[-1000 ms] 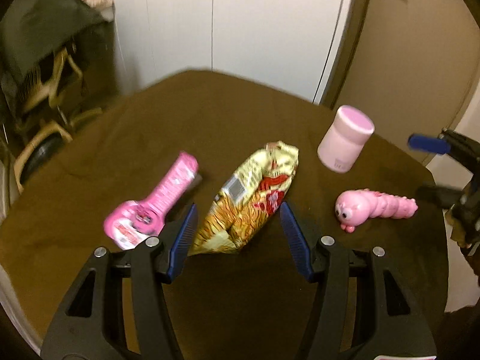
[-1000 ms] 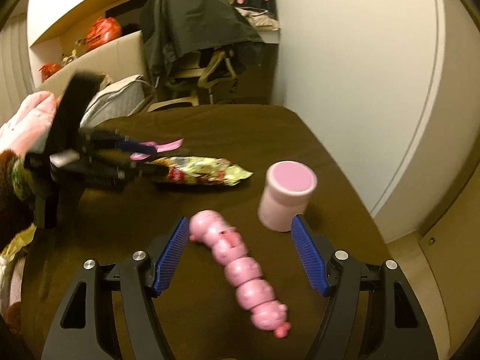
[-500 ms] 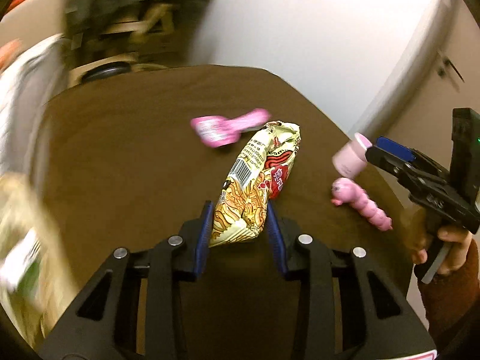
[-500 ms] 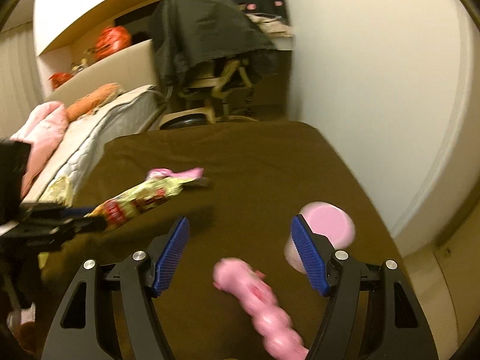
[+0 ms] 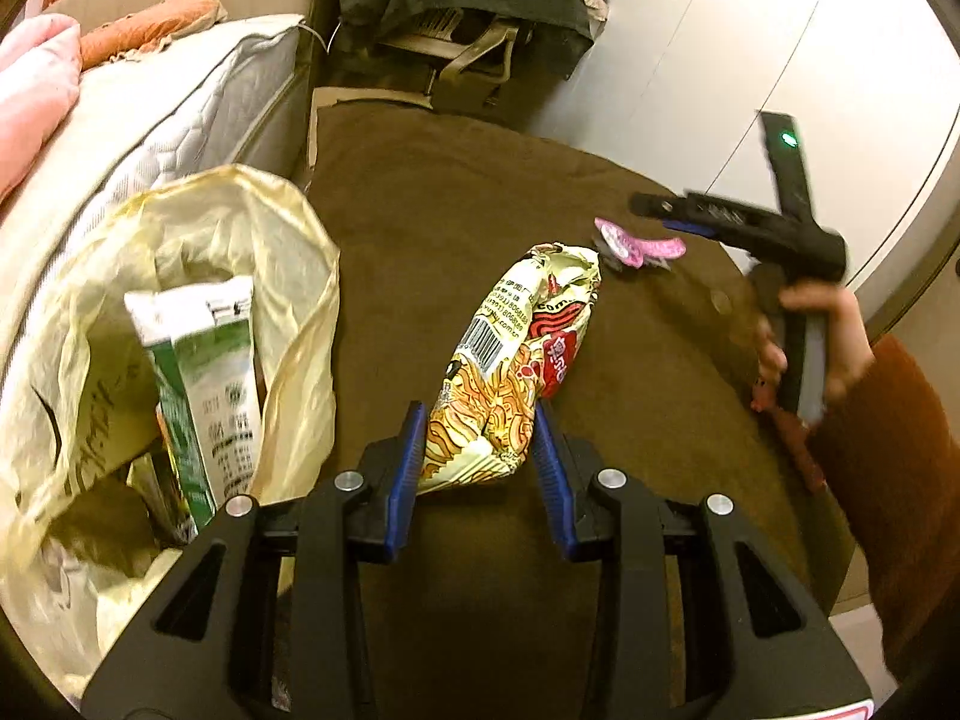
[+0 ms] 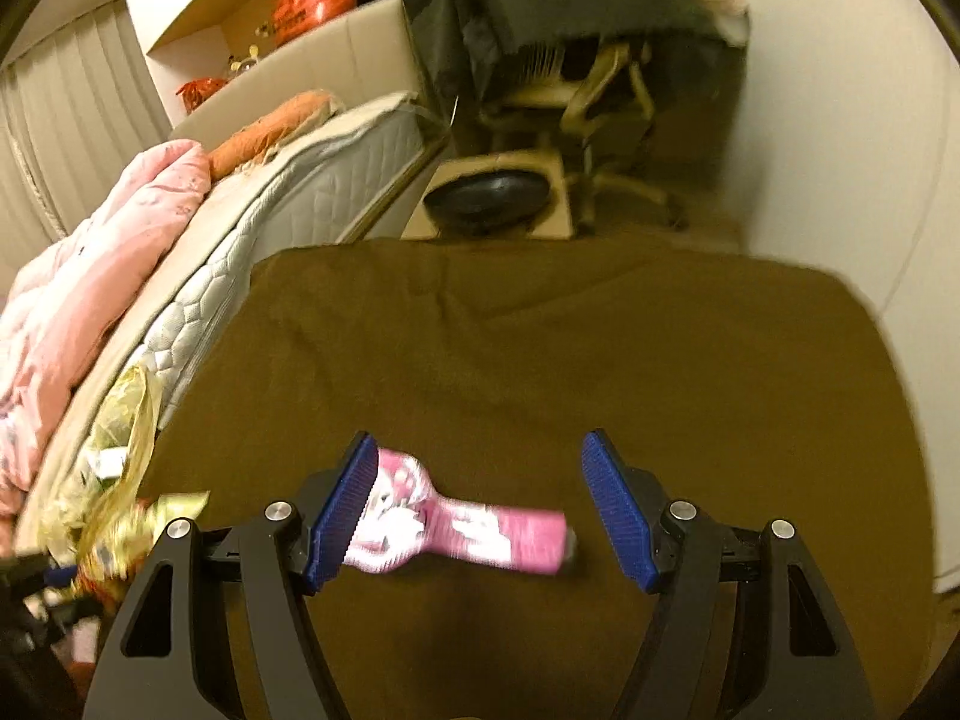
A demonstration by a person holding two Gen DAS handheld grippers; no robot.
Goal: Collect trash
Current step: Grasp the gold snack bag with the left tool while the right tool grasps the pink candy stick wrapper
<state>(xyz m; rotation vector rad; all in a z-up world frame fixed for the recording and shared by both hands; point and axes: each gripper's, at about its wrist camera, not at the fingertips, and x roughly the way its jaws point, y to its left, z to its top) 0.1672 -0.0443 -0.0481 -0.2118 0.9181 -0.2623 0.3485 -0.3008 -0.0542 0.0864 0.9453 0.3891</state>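
My left gripper [image 5: 477, 450] is shut on the lower end of a yellow noodle packet [image 5: 510, 360] and holds it above the brown table [image 5: 450, 210], next to an open yellowish plastic bag [image 5: 198, 276] on the left with a green-and-white carton [image 5: 204, 384] inside. My right gripper [image 6: 480, 510] is open, with a pink wrapper [image 6: 456, 528] lying on the table between its fingers. The pink wrapper [image 5: 639, 246] also shows in the left wrist view, under the right gripper [image 5: 660, 207]. The noodle packet [image 6: 138, 534] shows at the left in the right wrist view.
A mattress [image 6: 300, 198] with pink bedding [image 6: 90, 276] runs along the table's left side. A chair [image 6: 576, 102] draped in dark cloth stands beyond the far edge. A white wall [image 5: 780, 60] is on the right. A pink toy [image 5: 786, 426] lies partly hidden by the hand.
My left gripper closed on the noodle packet, lifted it and swung left toward the bag. My right gripper moved from the pink caterpillar toy and cup to the pink wrapper.
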